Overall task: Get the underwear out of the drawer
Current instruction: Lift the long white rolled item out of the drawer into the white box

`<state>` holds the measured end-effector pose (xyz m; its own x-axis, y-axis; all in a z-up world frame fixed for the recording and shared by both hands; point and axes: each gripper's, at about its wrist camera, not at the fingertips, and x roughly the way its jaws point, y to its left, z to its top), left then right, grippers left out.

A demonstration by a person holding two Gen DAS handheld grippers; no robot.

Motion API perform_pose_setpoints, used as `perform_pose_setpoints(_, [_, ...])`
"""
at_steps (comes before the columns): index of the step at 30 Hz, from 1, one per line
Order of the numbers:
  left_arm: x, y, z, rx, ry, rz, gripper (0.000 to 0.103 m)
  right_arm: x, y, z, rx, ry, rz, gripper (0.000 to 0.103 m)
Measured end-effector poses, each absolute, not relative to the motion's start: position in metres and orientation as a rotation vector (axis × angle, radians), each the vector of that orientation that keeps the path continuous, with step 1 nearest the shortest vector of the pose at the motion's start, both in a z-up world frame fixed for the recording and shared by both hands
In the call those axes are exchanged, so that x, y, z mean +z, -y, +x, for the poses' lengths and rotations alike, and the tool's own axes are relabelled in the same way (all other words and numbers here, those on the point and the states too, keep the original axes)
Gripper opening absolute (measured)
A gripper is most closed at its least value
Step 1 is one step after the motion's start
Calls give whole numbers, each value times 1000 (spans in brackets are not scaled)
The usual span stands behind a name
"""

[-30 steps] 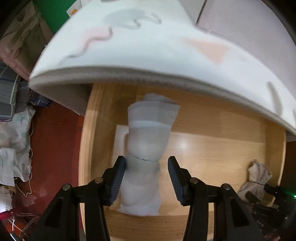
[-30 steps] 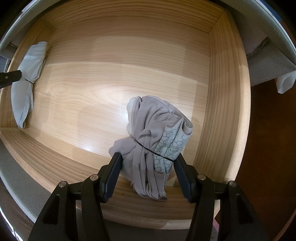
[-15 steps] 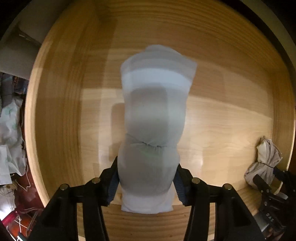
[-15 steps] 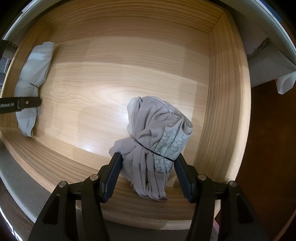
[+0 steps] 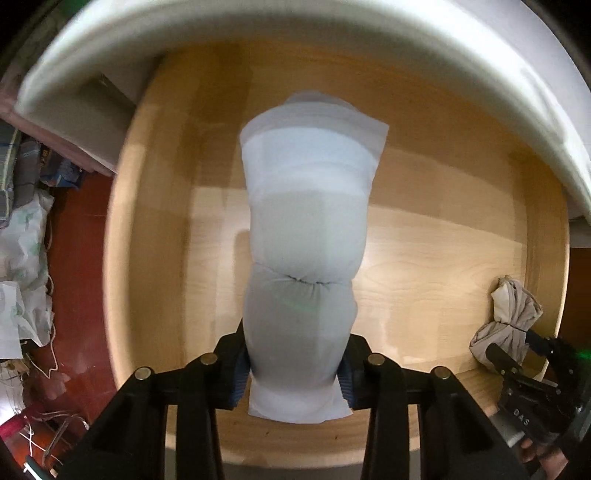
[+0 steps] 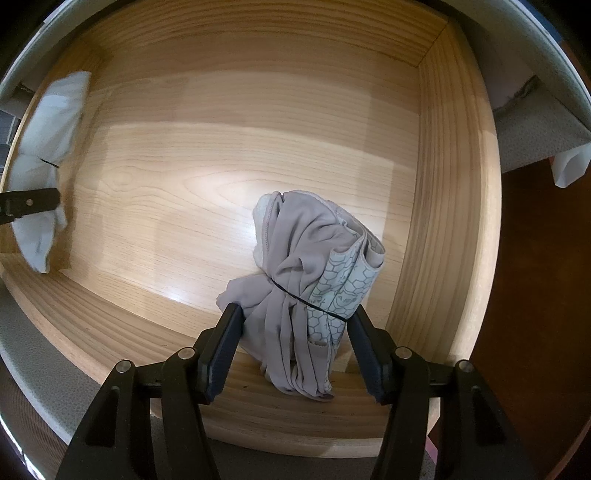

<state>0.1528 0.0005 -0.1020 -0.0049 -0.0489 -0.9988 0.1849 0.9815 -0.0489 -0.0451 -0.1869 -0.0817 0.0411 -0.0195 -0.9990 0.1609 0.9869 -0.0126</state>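
Pale grey cloth, rolled and cinched at the waist by a thin black band: that's the pale roll (image 5: 303, 258), standing between the left gripper (image 5: 295, 373) fingers (image 5: 236, 376) over the near-left part of the wooden drawer (image 5: 424, 258). Left fingers have just been closing; pads now press both flanks of the roll's lower end, below the band. Looks gripped.

Second piece, the mauve bundle (image 6: 306, 284) w/ a hexagon-print panel, also banded, lies on the drawer floor near the right wall. Right gripper (image 6: 293, 350) fingers (image 6: 225, 347) stand to either side of its lower half, part-open; a sliver of gap shows each side, so not clamped yet as far as I can tell.

Handling, my read: both light, soft, squashy. No break risk. Loose folds could slide or shed a layer if pinched at an end; the band zone is firmest, so best take hold at or just beside it. Smooth knit may creep through the pads if grip is slack.

Views compared: the left wrist view shows the pale roll close up and a white bed edge (image 5: 147, 33) overhanging the drawer's back, plus floor clutter at the left; the mauve bundle is only small at far right. The right wrist view gives the drawer's back right corner and the mauve bundle's print detail; the pale roll is blurred at far left.
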Motion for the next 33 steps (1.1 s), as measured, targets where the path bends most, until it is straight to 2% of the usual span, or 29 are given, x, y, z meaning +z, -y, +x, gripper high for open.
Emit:
perform_pose_setpoints(16, [-28,-19,136,-217,-1443,79,38,-85,185,-35,-142,-1529,104,56])
perform_pose_setpoints(33, [23,-16,109,-260,-1375,68,35,-86,186,-34,-143,-1526,106,56])
